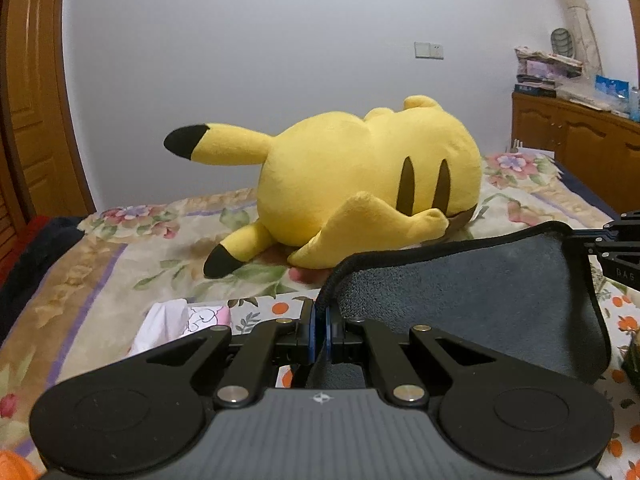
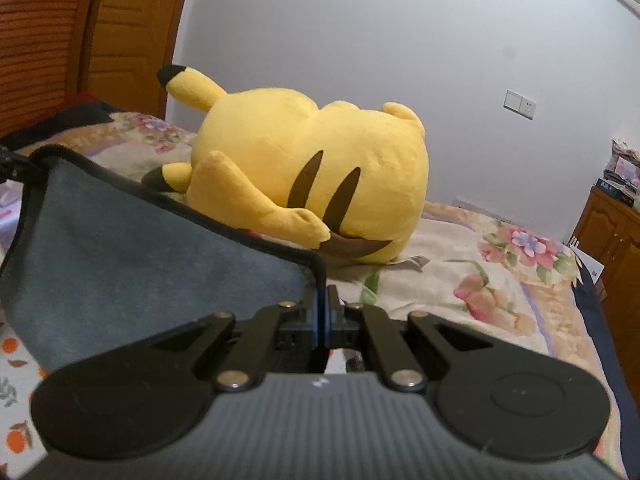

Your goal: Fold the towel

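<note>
A dark grey towel (image 1: 472,292) with a black hem hangs stretched in the air between my two grippers, above the bed. My left gripper (image 1: 320,320) is shut on the towel's left corner. The right gripper (image 1: 616,248) shows at the right edge of the left wrist view, holding the far corner. In the right wrist view the towel (image 2: 132,236) spreads to the left, and my right gripper (image 2: 322,308) is shut on its right corner. The left gripper (image 2: 8,164) peeks in at the left edge of that view.
A big yellow plush toy (image 1: 360,180) lies on the floral bedspread (image 1: 120,264) just beyond the towel; it also shows in the right wrist view (image 2: 304,176). An orange-print cloth (image 1: 272,312) lies under the towel. A wooden cabinet (image 1: 580,140) stands right, a door (image 1: 28,92) left.
</note>
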Motion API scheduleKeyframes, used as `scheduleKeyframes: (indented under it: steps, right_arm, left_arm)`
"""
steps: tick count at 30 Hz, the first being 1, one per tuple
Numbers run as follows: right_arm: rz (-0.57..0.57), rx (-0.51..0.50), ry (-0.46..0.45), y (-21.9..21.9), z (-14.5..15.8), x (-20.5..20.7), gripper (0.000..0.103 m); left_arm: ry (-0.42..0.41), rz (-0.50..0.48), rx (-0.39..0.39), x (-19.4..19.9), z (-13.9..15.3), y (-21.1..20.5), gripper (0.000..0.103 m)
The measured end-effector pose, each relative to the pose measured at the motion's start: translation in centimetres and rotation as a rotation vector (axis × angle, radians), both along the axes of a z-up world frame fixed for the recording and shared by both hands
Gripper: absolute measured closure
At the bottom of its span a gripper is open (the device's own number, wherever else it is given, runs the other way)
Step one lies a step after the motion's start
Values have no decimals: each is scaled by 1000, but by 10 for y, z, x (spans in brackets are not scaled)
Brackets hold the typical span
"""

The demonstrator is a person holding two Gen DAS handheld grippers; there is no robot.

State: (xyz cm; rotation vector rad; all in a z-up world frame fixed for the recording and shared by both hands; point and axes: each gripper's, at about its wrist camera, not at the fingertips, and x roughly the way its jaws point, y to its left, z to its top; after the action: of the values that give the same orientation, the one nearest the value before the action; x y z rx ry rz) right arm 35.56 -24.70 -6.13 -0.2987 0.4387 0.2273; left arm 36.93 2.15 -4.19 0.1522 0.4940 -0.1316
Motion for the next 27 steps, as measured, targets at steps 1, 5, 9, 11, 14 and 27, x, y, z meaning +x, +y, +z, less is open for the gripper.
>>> scheduleKeyframes:
  steps: [1,5,9,11,14,27]
  right_arm:
    - [-1,-7,3,1,-2,3,100]
    - [-22,-9,24,5,-11,16,100]
    - [-40,-38,56,11,-25,27,100]
    - [-48,-61,70,14,-32,32,100]
    - [-53,-72,92,16,-40,37,100]
    - [-100,-81,181,23,-56,49,99]
  left_arm:
    - [2,2,6,3,-2,-1,97]
    - [18,5,40,14,-15,-3,97]
    - [49,12,45,26,-29,-2,97]
    - [63,20,42,32,-36,0,97]
    - [79,25,44,38,-47,0,97]
    - [135,49,66,57,-72,-2,95]
